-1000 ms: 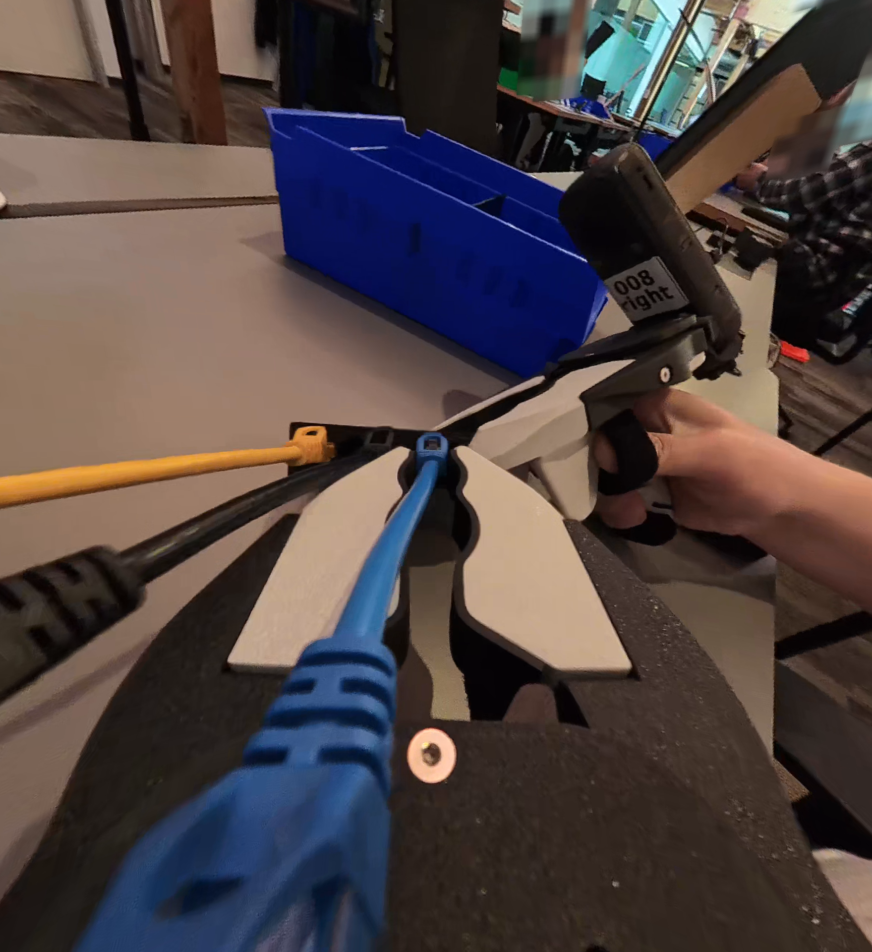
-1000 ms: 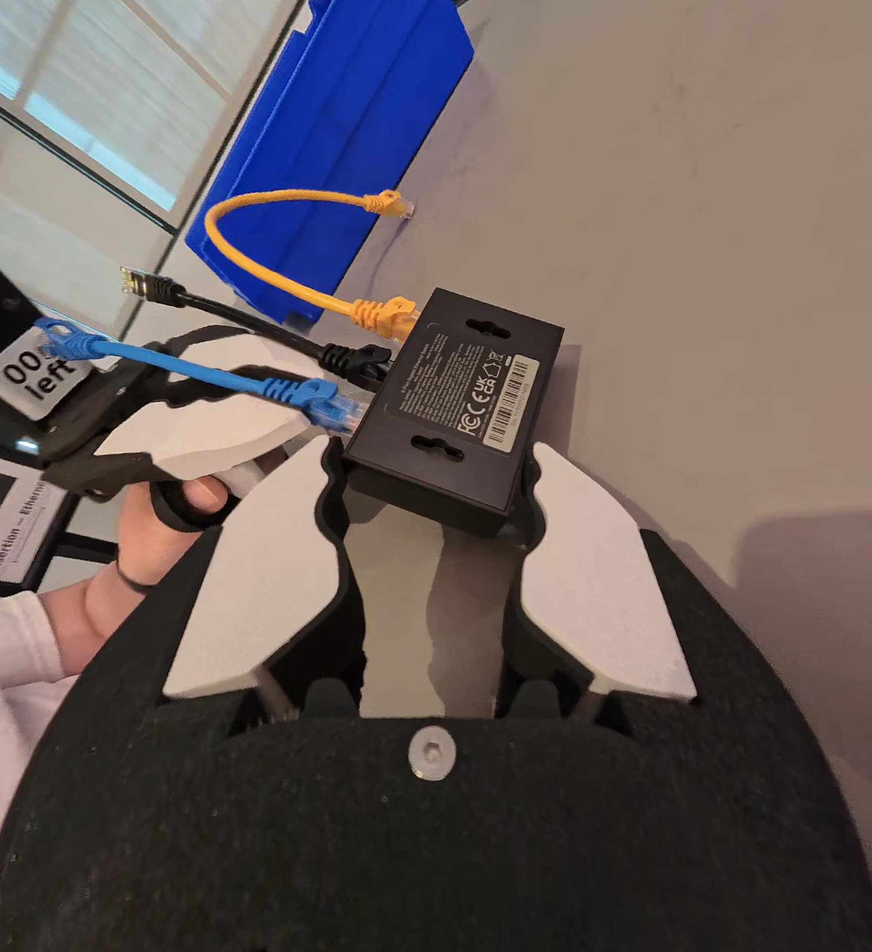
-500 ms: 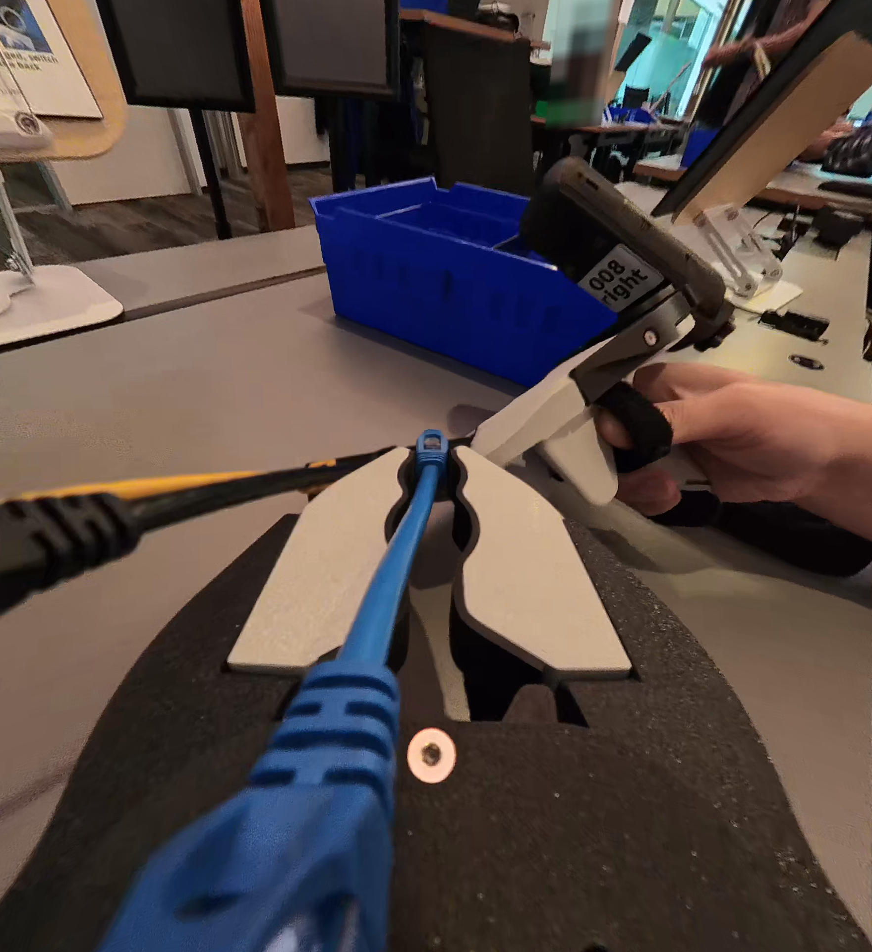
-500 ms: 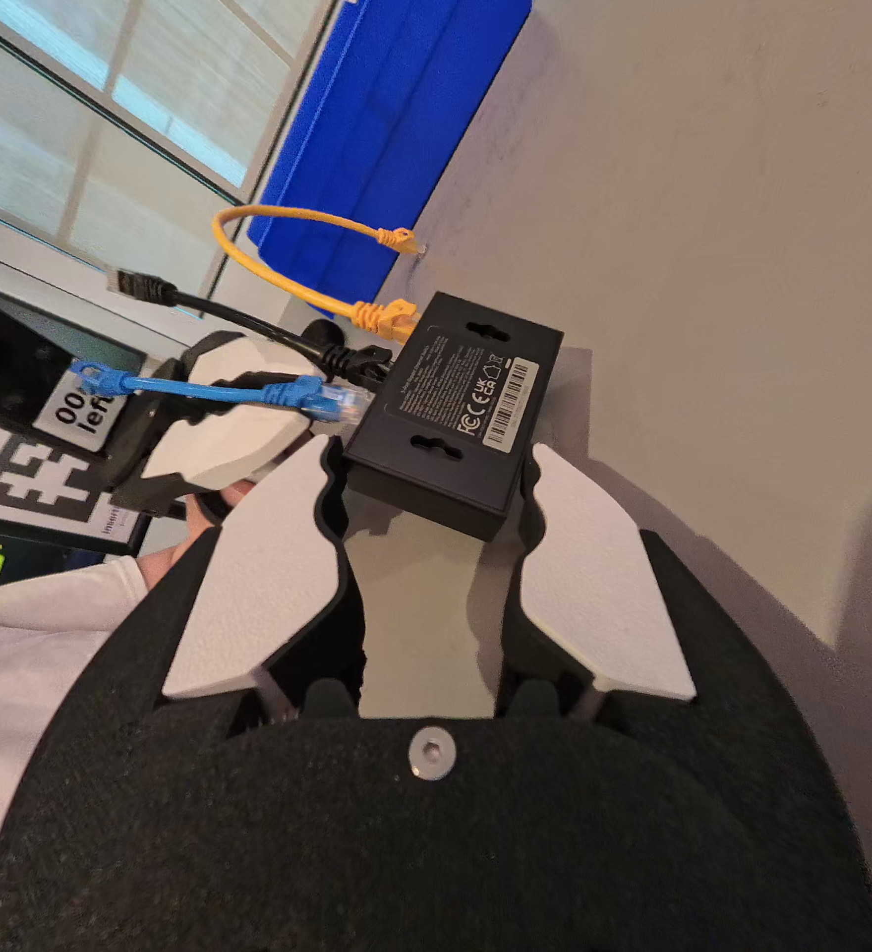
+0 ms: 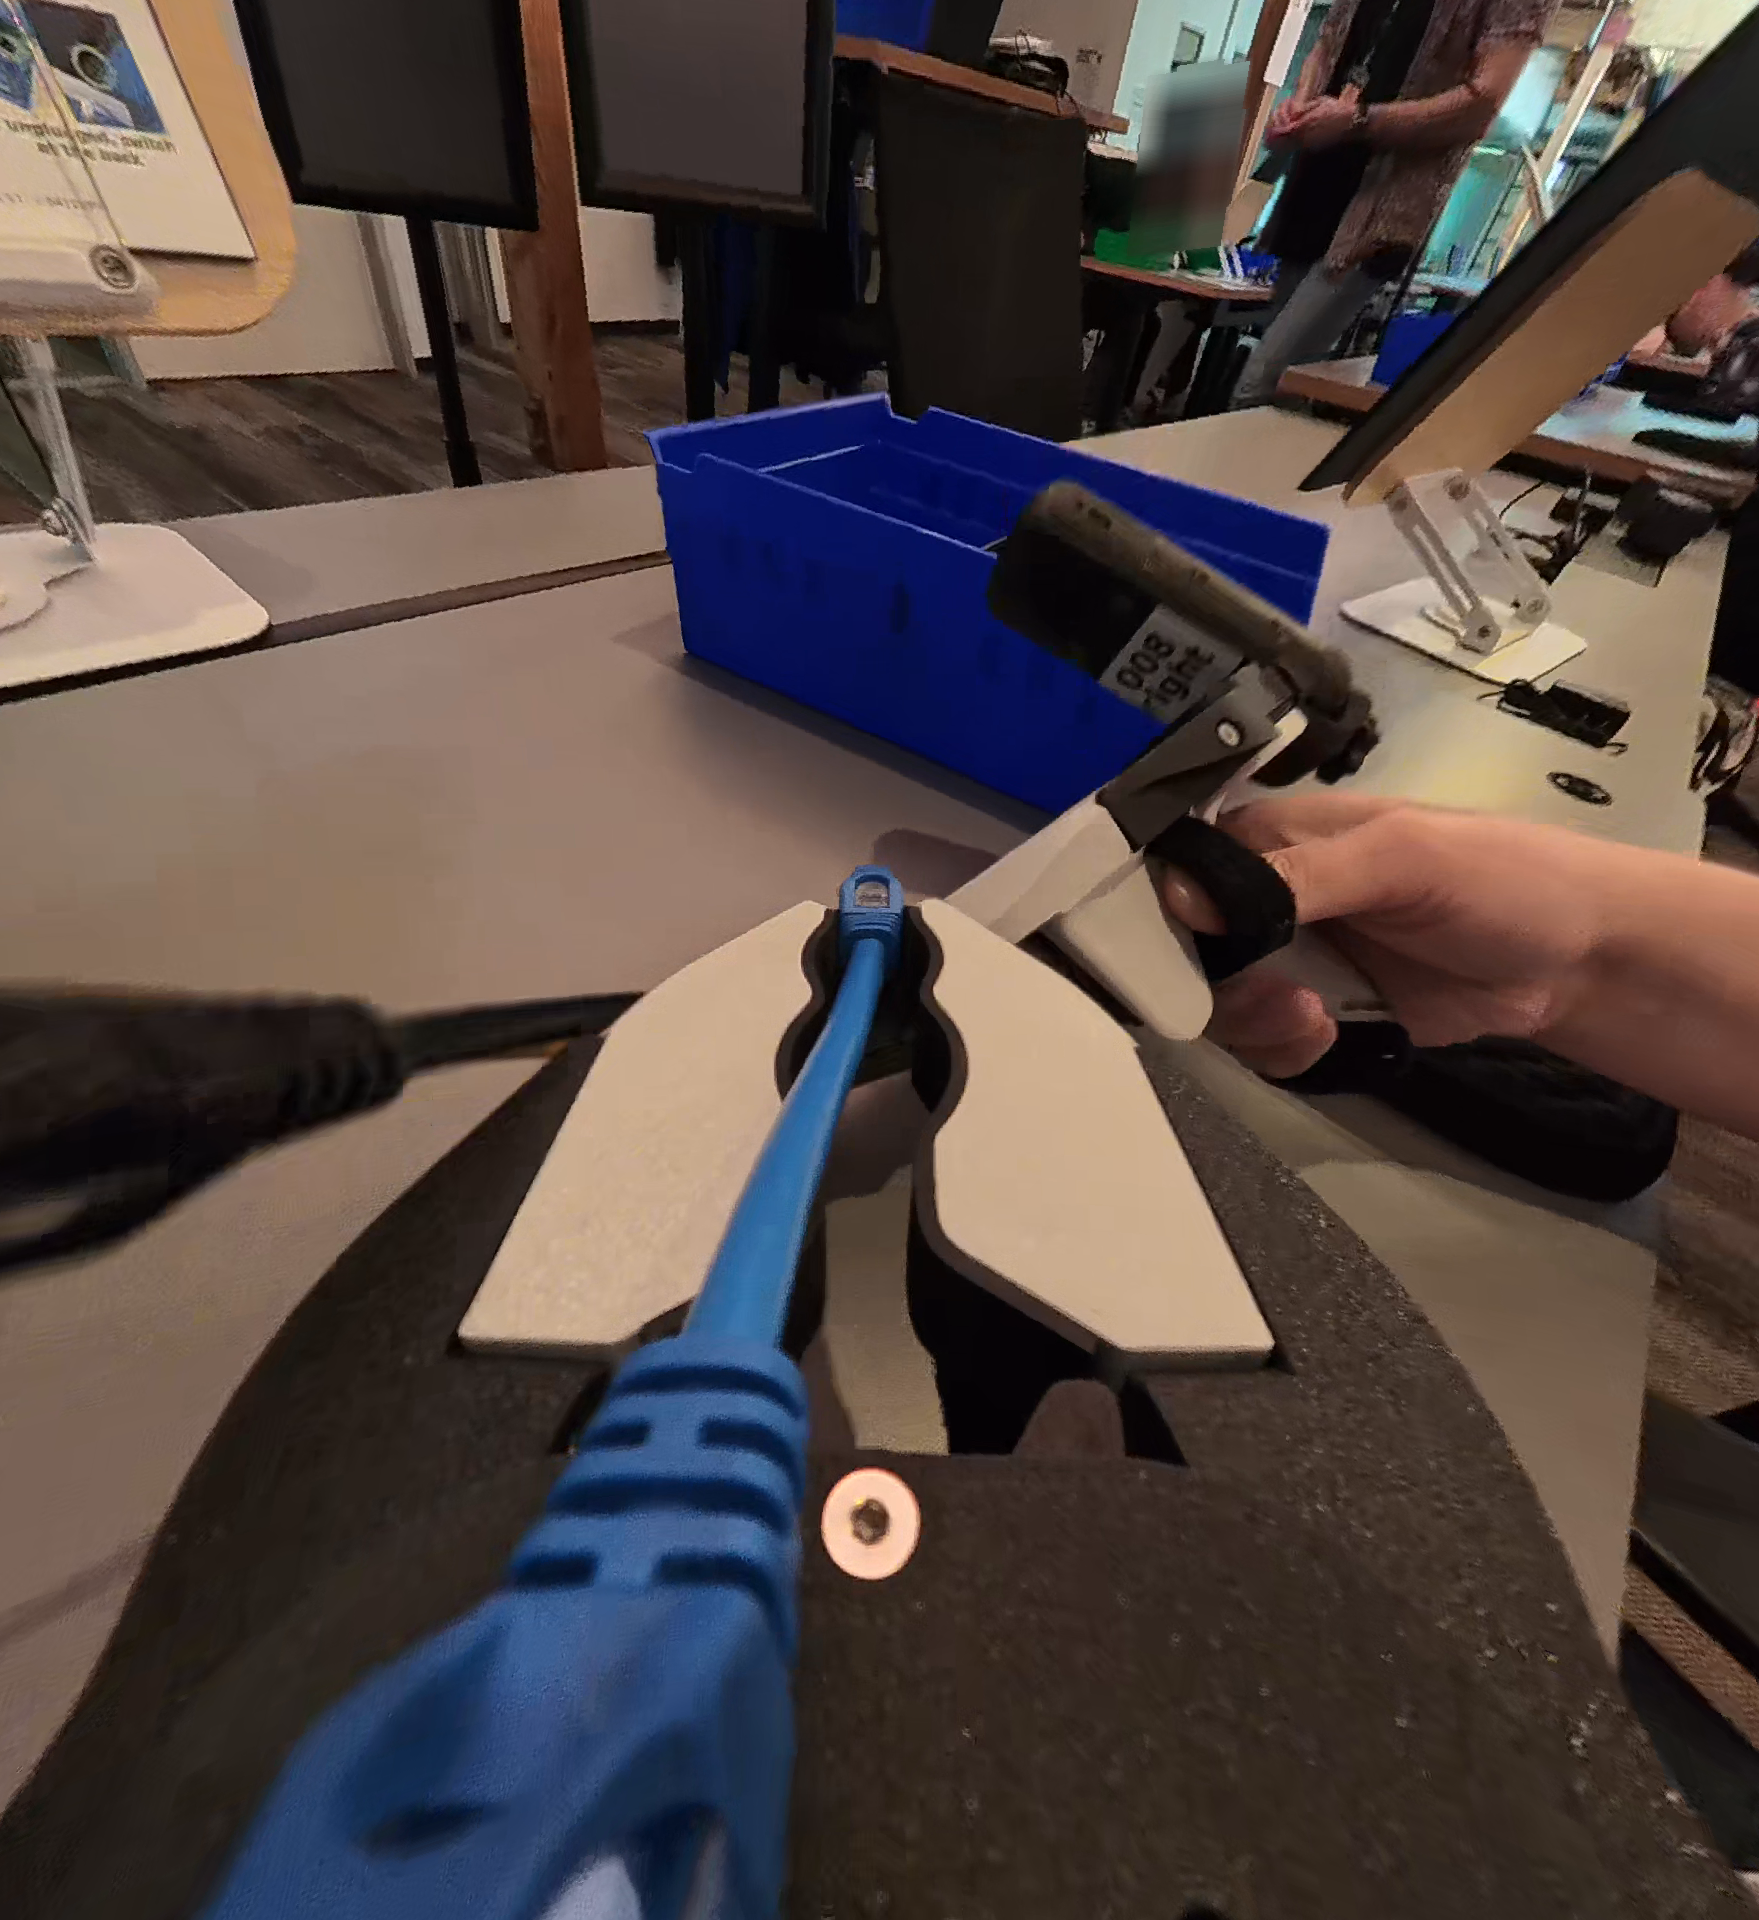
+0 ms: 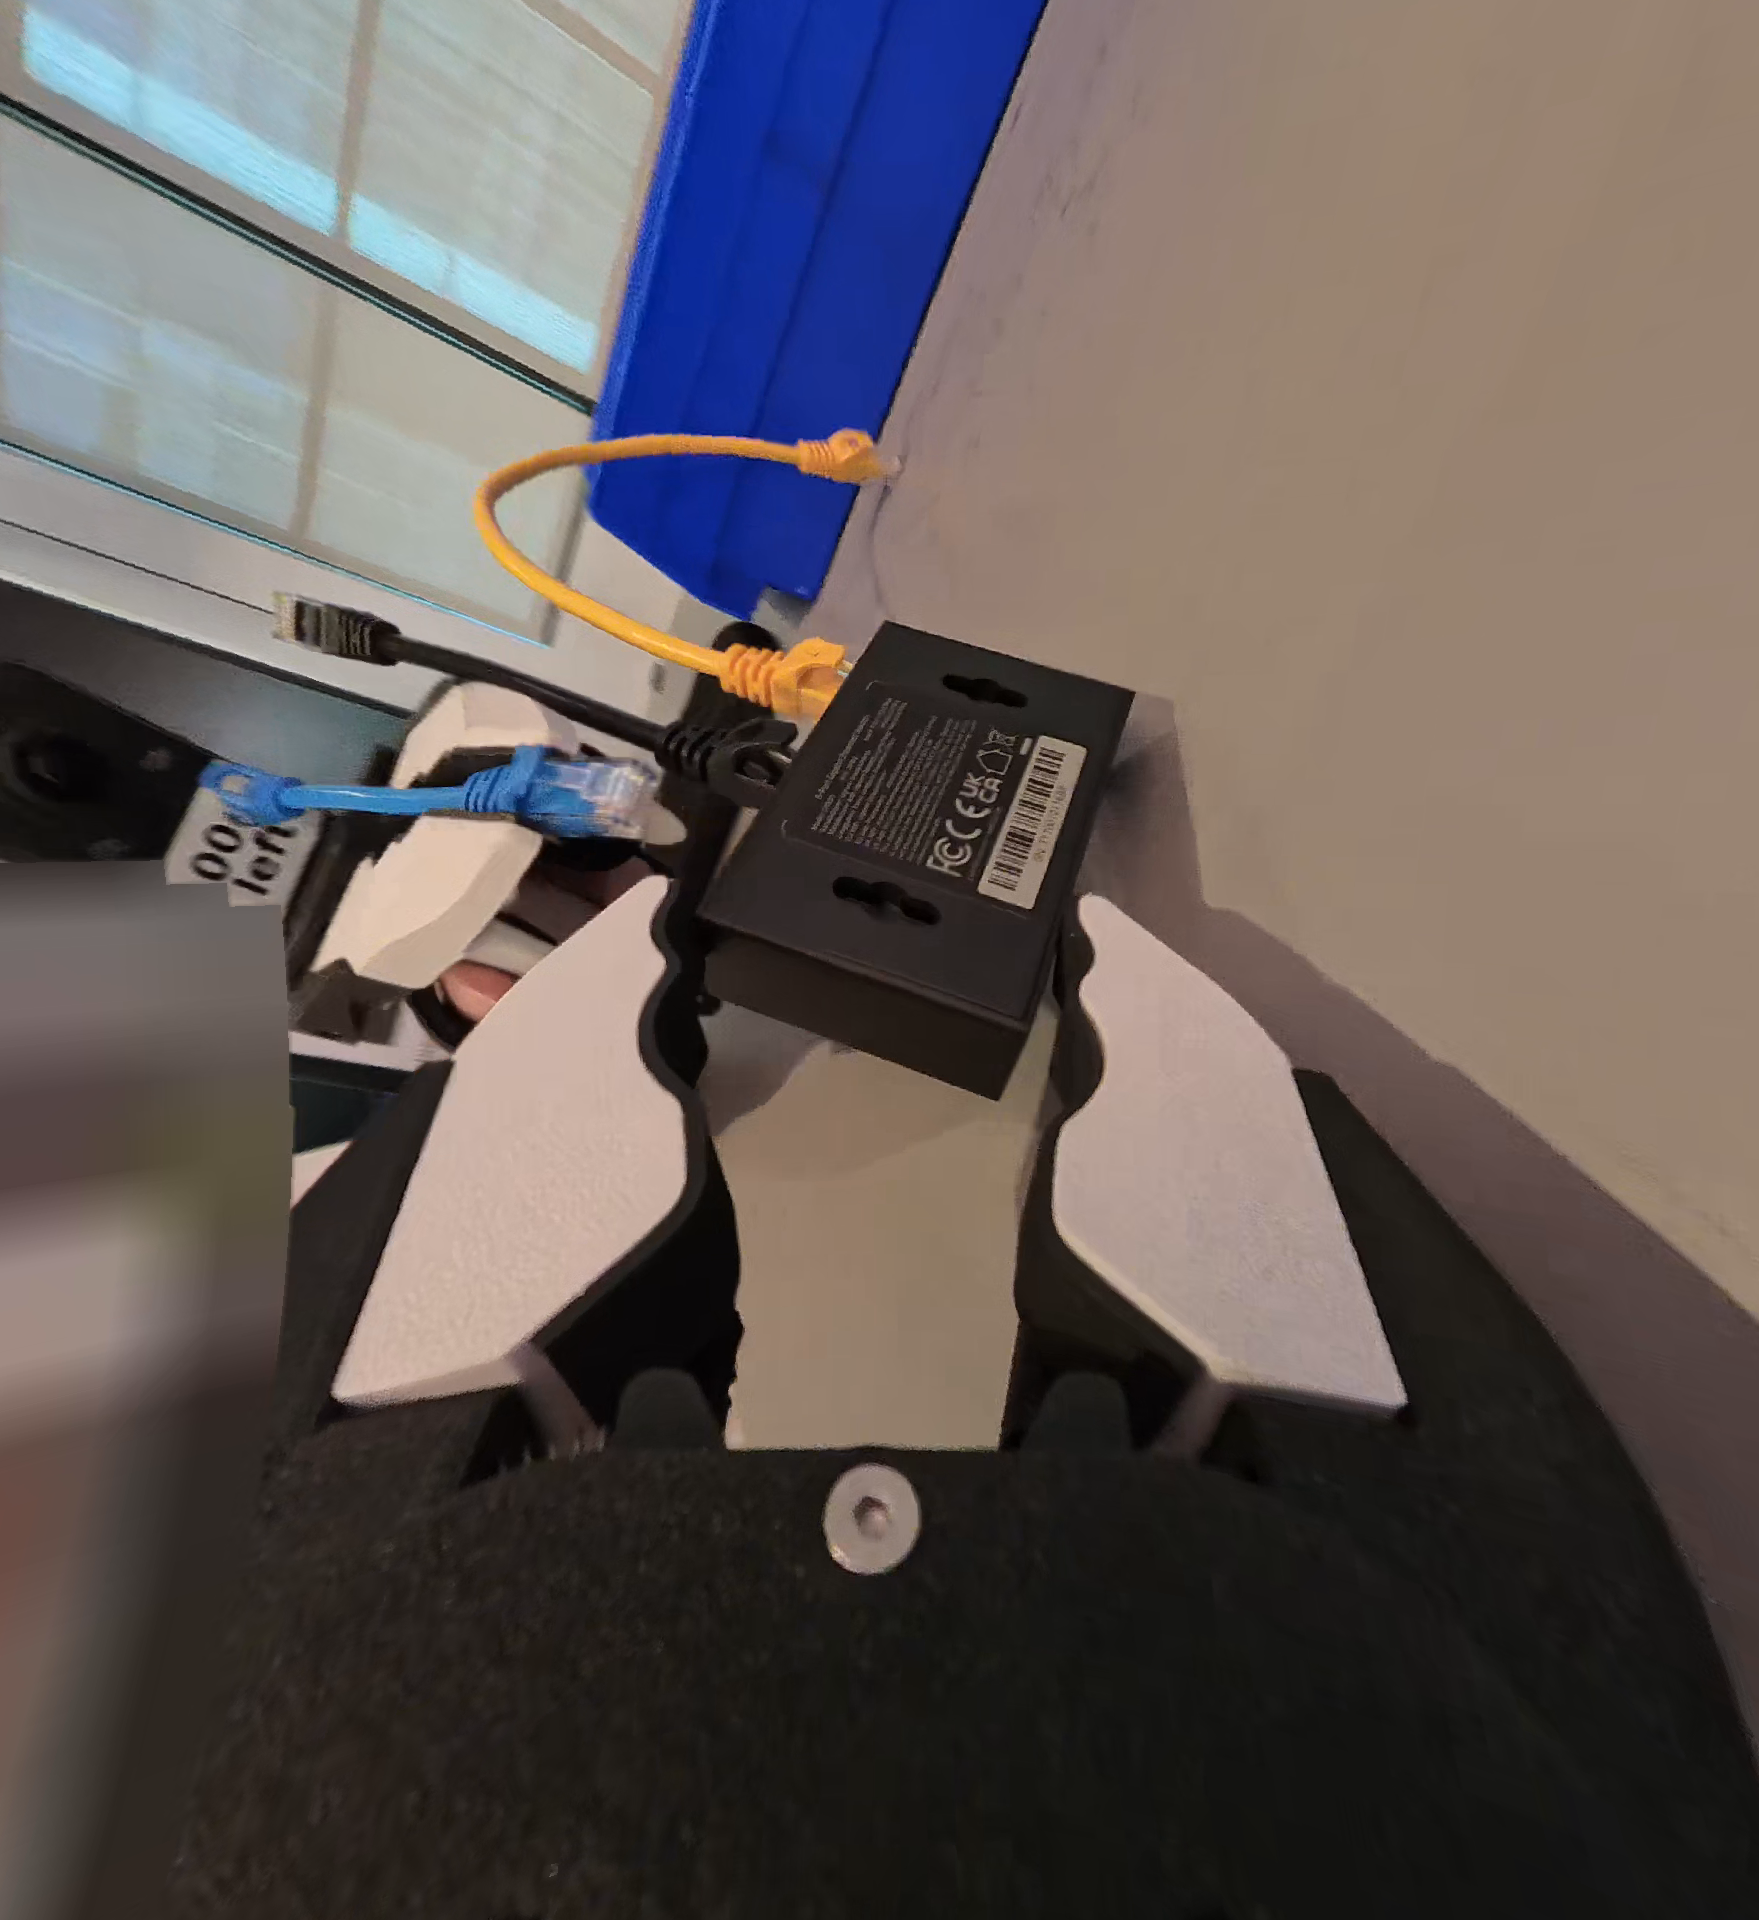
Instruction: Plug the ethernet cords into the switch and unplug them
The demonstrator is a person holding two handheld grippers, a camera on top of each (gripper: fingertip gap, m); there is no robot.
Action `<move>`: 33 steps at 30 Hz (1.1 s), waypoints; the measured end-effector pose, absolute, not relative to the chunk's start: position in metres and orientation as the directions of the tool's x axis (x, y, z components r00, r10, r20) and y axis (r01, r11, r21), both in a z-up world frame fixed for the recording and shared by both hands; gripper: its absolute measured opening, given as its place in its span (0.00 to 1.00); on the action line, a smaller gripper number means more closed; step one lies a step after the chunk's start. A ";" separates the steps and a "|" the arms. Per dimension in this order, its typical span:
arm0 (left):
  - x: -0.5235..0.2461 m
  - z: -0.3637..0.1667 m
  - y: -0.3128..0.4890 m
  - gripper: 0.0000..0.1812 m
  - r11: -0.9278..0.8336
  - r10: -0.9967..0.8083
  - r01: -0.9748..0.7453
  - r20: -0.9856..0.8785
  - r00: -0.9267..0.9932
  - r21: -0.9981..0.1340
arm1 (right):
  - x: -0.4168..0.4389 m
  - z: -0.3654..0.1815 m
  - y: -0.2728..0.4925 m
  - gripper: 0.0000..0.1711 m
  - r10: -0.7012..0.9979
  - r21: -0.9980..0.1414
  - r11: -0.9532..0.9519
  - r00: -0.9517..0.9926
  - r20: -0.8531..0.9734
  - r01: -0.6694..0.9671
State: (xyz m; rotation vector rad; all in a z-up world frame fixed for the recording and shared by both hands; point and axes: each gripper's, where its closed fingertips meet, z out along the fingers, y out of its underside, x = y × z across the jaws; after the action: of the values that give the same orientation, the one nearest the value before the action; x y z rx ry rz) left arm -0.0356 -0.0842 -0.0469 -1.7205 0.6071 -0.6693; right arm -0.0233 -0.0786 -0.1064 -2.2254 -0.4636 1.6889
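Left wrist view: your left gripper (image 5: 870, 935) pinches the blue cord (image 5: 802, 1122) at frame centre, its plug free.

Right wrist view: your right gripper (image 6: 870, 925) clamps the black switch (image 6: 916, 831) mid-frame; yellow cord (image 6: 584, 582) and black cord (image 6: 563, 696) are plugged in at upper left.

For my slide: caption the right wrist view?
Right hand-held gripper clamps black switch; blue cord unplugged, yellow, black plugged.

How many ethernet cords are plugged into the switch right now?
2. The yellow cord and the black cord sit in the switch. The blue cord, clamped in the left gripper, is out, beside it.
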 end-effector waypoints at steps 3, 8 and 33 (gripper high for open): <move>-0.040 -0.045 -0.084 0.06 -0.277 -0.695 -0.071 0.148 0.704 -0.958 | -0.024 -0.105 -0.077 0.37 0.376 -0.378 -0.925 0.194 -0.906 0.030; -0.038 -0.047 -0.083 0.06 -0.285 -0.690 -0.082 0.144 0.709 -0.955 | -0.025 -0.091 -0.072 0.37 0.460 -0.468 -0.884 0.212 -0.862 0.014; -0.042 0.013 -0.083 0.06 0.078 -0.611 -0.089 -0.118 0.783 -0.993 | -0.028 -0.017 -0.060 0.37 0.826 -0.878 -0.473 0.385 -0.412 0.076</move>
State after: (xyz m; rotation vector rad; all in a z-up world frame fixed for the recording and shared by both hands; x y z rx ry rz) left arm -0.0424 -0.0830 0.0128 -1.4608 0.6022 -0.4280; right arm -0.0284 -0.0603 -0.0165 -1.8275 -0.7831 1.1567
